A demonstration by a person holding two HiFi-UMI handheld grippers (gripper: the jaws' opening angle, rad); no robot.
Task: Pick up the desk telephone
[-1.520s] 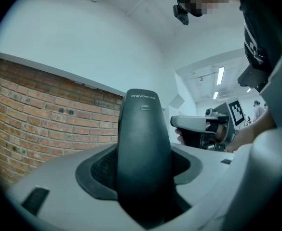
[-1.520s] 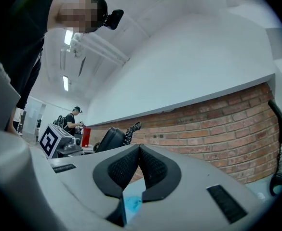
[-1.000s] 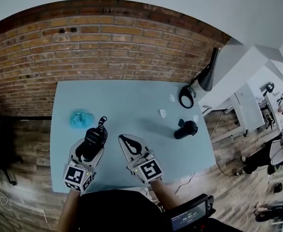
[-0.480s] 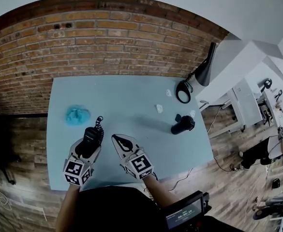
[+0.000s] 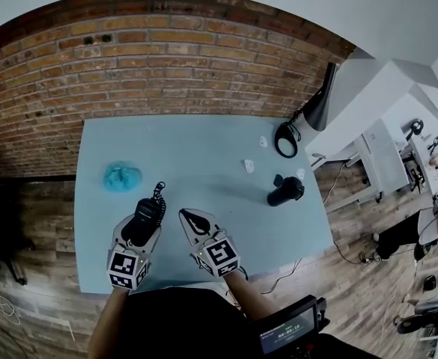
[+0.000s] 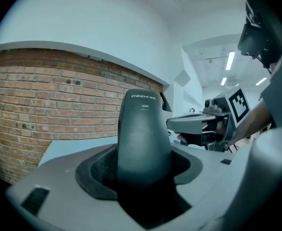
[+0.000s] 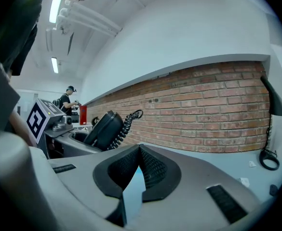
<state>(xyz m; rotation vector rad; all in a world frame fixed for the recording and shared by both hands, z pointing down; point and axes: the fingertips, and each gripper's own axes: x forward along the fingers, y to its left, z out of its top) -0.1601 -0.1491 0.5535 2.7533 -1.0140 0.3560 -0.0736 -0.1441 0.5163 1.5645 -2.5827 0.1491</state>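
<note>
The left gripper (image 5: pixel 147 214) reached forward from the person's forearm, low over the near part of the tabletop (image 5: pixel 204 155). It pointed toward the brick wall (image 5: pixel 166 73), tipped slightly down, with its marker cube nearest the body. Its fingers (image 6: pixel 95 174) pinched the black telephone handset (image 5: pixel 144 223), which jutted out beyond the fingertips. The handset's coiled cord (image 5: pixel 159 193) curled off the far end. A crumpled teal thing (image 5: pixel 121 176) lay ahead and to the left of those fingers. Just to the right, the right gripper (image 5: pixel 185 217) was held at a similar low pitch, angled inward toward the handset. Its fingers (image 7: pixel 150 170) were pressed together at the tips with nothing between them. A black cylinder (image 5: pixel 286 193) lay well off to their right.
</note>
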